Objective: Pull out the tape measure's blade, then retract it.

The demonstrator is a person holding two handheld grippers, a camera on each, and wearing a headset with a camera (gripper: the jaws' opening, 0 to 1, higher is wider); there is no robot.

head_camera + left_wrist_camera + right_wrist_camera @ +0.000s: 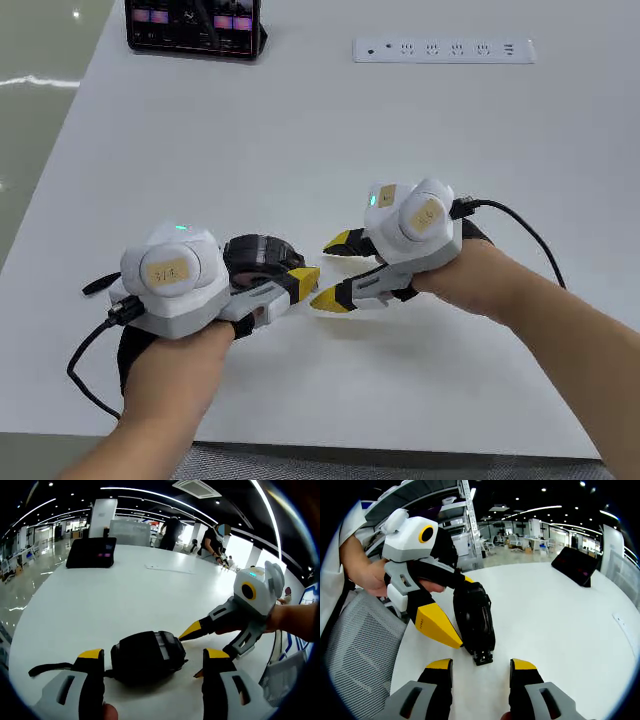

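Note:
A black tape measure (pixel 262 255) lies on the white table (pixel 300 140). My left gripper (pixel 287 272) straddles it, open, with a small gap on each side of the case (pixel 147 655) and a black strap (pixel 47 669) trailing left. My right gripper (pixel 328 270) is open and points at it from the right. In the right gripper view the case (pixel 475 617) stands on edge, and its end tab (pixel 483 656) sits just ahead of my right gripper (pixel 481 664), level with the gap between the jaws. One yellow fingertip (pixel 442 627) of the left gripper lies against the case's side.
A white power strip (pixel 444 49) and a black tablet-like screen (pixel 195 25) sit at the table's far side. Cables trail from both grippers toward the near edge. A mesh chair (pixel 360 645) stands beside the table, and people are in the background.

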